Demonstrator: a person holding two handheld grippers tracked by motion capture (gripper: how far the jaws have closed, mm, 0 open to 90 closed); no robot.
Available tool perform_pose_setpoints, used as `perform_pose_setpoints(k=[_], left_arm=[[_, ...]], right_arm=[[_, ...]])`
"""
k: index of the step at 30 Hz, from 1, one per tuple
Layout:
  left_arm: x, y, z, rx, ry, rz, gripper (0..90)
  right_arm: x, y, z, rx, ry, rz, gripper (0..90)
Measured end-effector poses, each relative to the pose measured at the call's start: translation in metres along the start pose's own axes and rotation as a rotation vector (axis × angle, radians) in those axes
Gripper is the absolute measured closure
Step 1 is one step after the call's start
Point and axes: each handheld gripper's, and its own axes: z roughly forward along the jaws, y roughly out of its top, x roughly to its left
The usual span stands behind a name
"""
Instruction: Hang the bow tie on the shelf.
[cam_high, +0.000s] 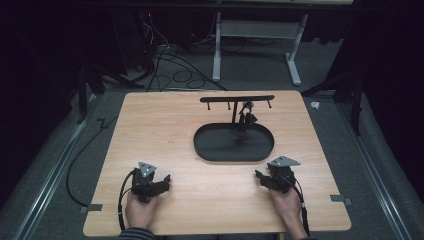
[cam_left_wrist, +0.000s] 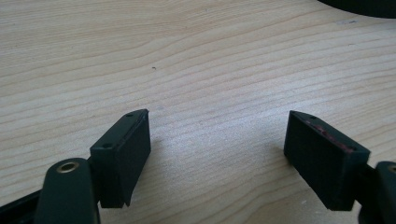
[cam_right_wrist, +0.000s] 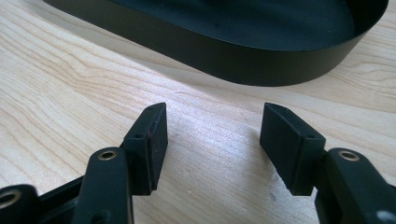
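Note:
A black oval tray (cam_high: 210, 150) lies on the wooden table (cam_high: 150, 115), with a thin black T-shaped stand (cam_high: 234, 99) rising from it. A small dark object (cam_high: 246, 117) hangs from the stand's crossbar. My left gripper (cam_high: 166, 180) rests low at the front left, held by a hand, its jaws wide apart over bare wood (cam_left_wrist: 217, 135). At the front right, my right gripper (cam_high: 259, 176) points toward the tray's near wall (cam_right_wrist: 219, 51). Its jaws (cam_right_wrist: 212, 133) stand open with nothing between them.
Behind the table, cables (cam_high: 175, 70) lie on the grey floor beside a white metal frame (cam_high: 255, 35). Two strips of tape (cam_high: 92, 207) mark the table's front corners. Bare wood spreads between the two grippers and left of the tray.

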Motion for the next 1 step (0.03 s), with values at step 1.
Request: perform_pose_setpoints(k=[1], left_arm=[[0.0000,0.0000,0.0000,0.000,0.000,0.000,23.4]], right_arm=[[0.0001,0.0000,-0.0001,0.003,0.000,-0.003,42.3]])
